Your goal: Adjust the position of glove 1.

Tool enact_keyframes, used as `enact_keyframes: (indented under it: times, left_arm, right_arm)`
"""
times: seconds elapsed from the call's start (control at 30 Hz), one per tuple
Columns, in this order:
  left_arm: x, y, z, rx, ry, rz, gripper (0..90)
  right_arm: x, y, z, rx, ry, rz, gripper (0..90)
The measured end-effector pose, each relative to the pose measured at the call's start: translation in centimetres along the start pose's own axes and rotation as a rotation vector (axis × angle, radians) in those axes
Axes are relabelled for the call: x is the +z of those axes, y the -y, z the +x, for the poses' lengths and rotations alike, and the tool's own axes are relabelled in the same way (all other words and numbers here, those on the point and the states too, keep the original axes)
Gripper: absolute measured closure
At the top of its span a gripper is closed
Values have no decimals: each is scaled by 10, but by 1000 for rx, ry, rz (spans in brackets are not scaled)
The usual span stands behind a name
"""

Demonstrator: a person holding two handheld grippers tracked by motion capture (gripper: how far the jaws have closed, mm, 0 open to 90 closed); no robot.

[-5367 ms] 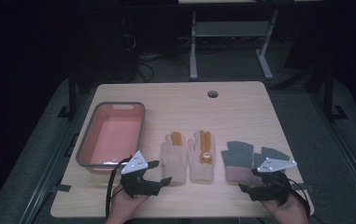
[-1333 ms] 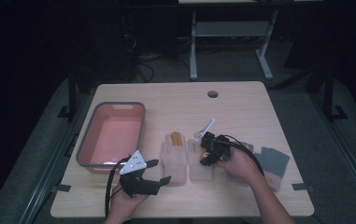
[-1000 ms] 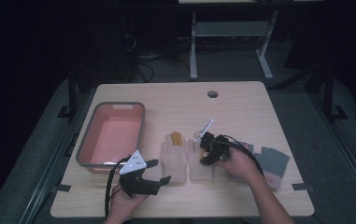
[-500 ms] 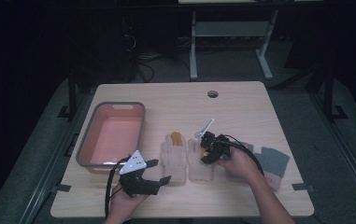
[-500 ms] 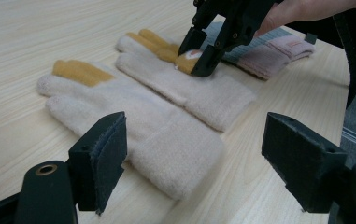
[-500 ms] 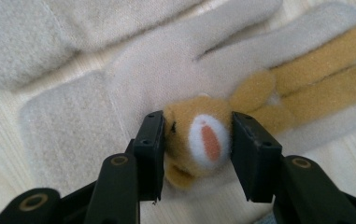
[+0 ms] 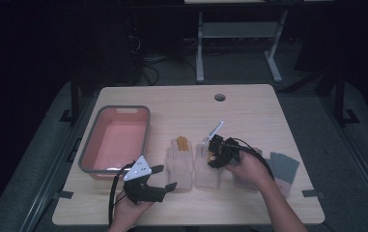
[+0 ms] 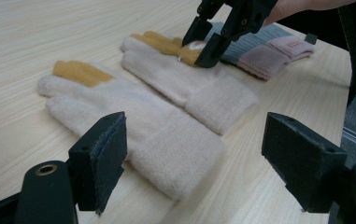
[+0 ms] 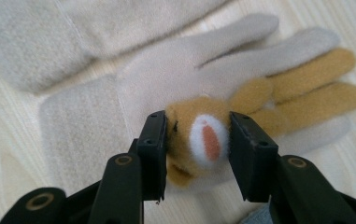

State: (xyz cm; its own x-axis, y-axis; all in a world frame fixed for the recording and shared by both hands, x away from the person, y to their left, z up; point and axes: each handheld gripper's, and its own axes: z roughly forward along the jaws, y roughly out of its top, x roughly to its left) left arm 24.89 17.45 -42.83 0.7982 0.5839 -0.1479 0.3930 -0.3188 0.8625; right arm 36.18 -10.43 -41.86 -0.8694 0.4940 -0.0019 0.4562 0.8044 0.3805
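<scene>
Pale wood-grain tabletop (image 7: 249, 104), seen from the high view, with a dark room behind it; places below are given relative to the pink tub (image 7: 116, 140) at the table's left.

Just right of the tub's near corner I hold the left gripper (image 7: 164, 179) at the front edge, jaws spread wide and empty; in the left gripper view they frame the cuff of the nearer cream glove (image 8: 133, 135) without touching it.

Further right of the tub lies the second cream glove (image 7: 206, 166), which bears an ochre animal-face patch (image 9: 199, 137) and ochre fingers. My right gripper (image 7: 210, 153) is down on it, tilted forward. In the right gripper view the two pads stand close on either side of the patch, narrow, touching or nearly touching its plush sides; I judge the grip as closing on the patch, though I cannot tell whether it is fully tight.

Farthest right of the tub sits the grey and pink glove pair (image 7: 280, 166), partly under my right forearm.

Change: five seconds ago both grippers rested at the front edge, the right one over the grey pair. Since then the right has crossed leftward to the cream glove, and over the last second it has barely moved, only settling. The left has stayed put. I read this as the pick-up of the glove about to begin, probably bound for the tub.
</scene>
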Motion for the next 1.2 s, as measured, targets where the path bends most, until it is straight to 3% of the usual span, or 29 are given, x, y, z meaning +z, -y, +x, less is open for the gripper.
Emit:
enact_keyframes:
  times: [0.93, 1.2]
  left_arm:
    - [-4, 0, 2, -21, -8, -24, 221]
    - [-5, 0, 1, -15, -7, -24, 221]
  right_arm:
    - [-28, 1, 4, -6, -6, -78, 592]
    - [-42, -10, 8, -20, -6, -116, 592]
